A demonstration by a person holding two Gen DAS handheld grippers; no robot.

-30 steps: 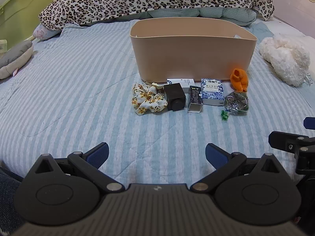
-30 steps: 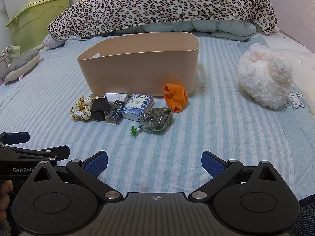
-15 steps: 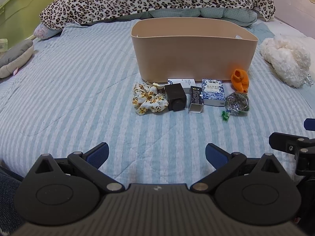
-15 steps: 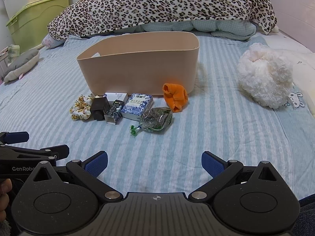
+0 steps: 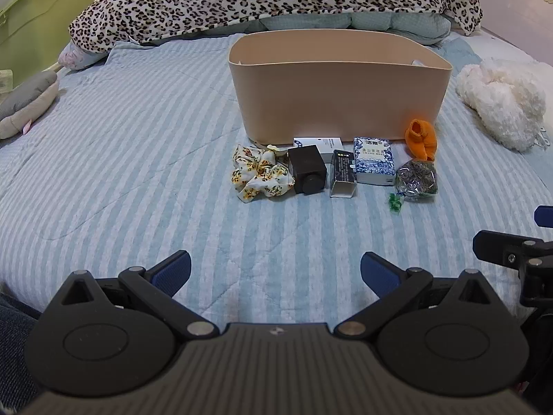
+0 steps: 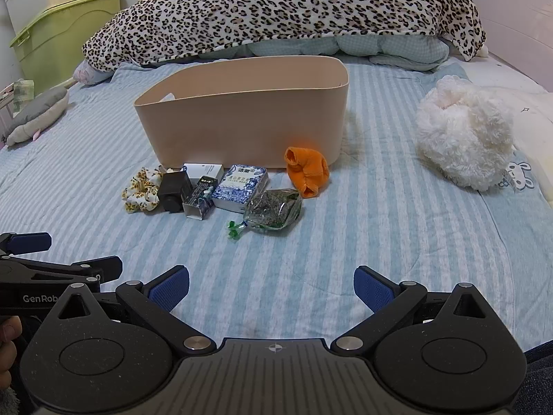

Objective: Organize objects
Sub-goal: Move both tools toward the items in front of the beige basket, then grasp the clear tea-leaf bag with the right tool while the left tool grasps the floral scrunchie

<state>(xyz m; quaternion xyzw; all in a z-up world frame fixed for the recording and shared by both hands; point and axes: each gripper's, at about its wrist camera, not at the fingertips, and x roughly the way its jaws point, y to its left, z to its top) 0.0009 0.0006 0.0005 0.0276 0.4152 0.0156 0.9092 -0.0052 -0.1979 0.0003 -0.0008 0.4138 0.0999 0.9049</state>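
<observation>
With both the left gripper [image 5: 274, 269] and right gripper [image 6: 271, 285] spread open and empty, the scrunchie [image 5: 260, 177] beside the bin [image 5: 340, 100] looked soft, light, best pinched across its bunched fabric.

The left gripper [image 5: 274, 271] hangs low over the striped bedspread [image 5: 138, 173], blue pads spread wide with nothing between them. Well ahead stands a beige bin [image 5: 340, 93]. A row of small things lies along its near wall — a floral scrunchie [image 5: 259, 176], a black cube [image 5: 307, 170], a white box [image 5: 319, 143] behind it, a dark carton [image 5: 342, 177], a blue-and-white box [image 5: 373, 160], an orange cloth [image 5: 421, 139], a clear bag [image 5: 416, 180] and a green candy [image 5: 395, 203]. Part of the right gripper [image 5: 518, 252] shows at the right edge — its jaw state cannot be told here.
</observation>
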